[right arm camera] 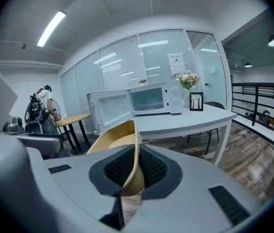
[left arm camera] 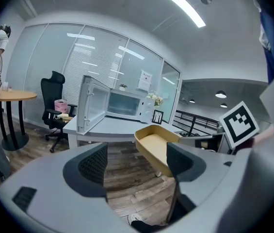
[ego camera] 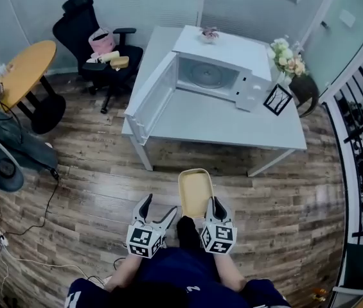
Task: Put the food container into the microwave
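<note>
A tan, empty food container (ego camera: 194,192) hangs in the air in front of the person, above the wooden floor. My right gripper (ego camera: 212,206) is shut on the food container's near right rim (right arm camera: 136,165), the wall pinched between both pads. My left gripper (ego camera: 157,212) stands open beside it with nothing between its fingers; the container (left arm camera: 155,144) shows to its right. The white microwave (ego camera: 214,66) sits on the white table (ego camera: 226,122) ahead, its door (ego camera: 151,99) swung wide open to the left and its cavity bare.
A framed picture (ego camera: 277,99) and a flower vase (ego camera: 288,58) stand right of the microwave. A black office chair (ego camera: 95,40) with bags and a round wooden table (ego camera: 25,71) stand at left. A railing (ego camera: 361,146) runs along the right.
</note>
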Action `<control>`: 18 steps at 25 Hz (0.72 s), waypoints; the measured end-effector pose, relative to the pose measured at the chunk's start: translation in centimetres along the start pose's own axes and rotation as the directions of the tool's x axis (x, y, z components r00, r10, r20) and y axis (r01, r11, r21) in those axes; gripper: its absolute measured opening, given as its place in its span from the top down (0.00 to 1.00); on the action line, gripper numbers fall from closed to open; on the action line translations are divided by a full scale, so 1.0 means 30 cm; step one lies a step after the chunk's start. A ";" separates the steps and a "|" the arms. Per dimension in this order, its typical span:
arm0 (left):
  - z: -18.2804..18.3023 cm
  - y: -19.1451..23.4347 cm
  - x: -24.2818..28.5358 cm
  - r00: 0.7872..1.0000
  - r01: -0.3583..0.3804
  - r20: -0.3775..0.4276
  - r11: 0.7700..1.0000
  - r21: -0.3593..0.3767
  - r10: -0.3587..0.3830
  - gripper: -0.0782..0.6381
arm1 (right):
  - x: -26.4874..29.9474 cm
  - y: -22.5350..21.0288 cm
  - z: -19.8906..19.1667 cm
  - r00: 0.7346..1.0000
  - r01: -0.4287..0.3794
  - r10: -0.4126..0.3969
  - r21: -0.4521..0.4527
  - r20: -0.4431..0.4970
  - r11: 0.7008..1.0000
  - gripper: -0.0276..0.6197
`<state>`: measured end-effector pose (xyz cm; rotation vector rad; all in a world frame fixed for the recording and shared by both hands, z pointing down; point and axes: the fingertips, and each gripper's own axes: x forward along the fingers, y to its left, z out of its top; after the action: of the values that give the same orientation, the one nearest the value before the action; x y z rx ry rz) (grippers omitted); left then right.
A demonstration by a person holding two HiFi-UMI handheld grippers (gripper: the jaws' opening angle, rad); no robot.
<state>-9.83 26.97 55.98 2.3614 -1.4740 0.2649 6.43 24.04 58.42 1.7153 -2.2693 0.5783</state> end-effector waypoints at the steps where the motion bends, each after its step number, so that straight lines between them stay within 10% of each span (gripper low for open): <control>1: 0.015 0.008 0.031 1.000 -0.008 0.000 1.000 -0.001 0.008 0.38 | 0.043 -0.005 0.029 1.000 -0.018 0.018 -0.006 0.006 1.000 0.90; 18: 0.141 -0.042 0.483 0.997 -0.067 -0.029 0.997 -0.037 0.066 0.38 | 0.374 -0.307 0.256 0.995 -0.095 0.095 -0.058 0.003 0.994 0.90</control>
<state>-2.39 13.80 56.69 2.2730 -1.5331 0.2824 12.42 8.78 57.77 1.5909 -2.3582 0.5216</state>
